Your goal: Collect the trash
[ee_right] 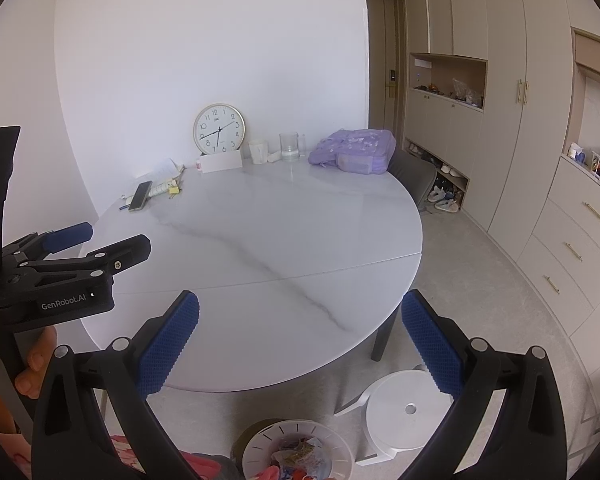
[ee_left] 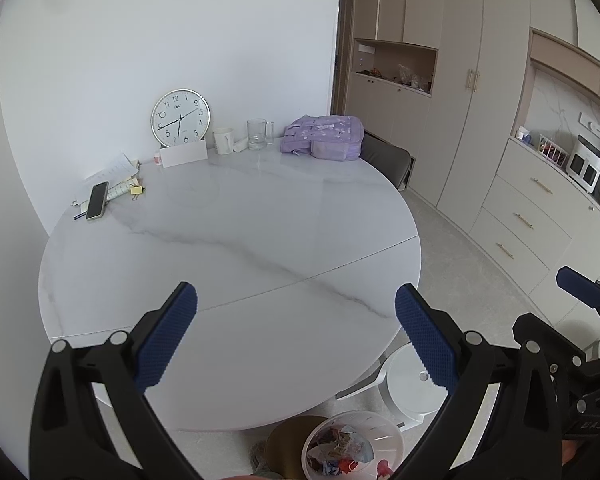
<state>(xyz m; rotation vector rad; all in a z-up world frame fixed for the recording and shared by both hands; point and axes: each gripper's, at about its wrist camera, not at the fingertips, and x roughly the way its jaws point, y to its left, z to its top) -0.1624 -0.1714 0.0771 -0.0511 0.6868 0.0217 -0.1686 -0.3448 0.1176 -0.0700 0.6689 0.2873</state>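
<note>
Left wrist view: left gripper point(ee_left: 296, 336) fingers spread wide, empty, above surface point(ee_left: 228, 240); right gripper point(ee_right: 300, 344) likewise; trash bin point(ee_left: 352, 446) bottom centre.

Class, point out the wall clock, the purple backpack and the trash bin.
wall clock point(ee_left: 180, 118), left wrist view, middle of its face
purple backpack point(ee_left: 323, 137), left wrist view, its top panel
trash bin point(ee_right: 256, 446), right wrist view, white slotted rim

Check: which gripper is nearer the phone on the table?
Left. The left gripper sits over the table's left edge, on the phone's side; the right gripper hangs further right, off the near rim.
</note>
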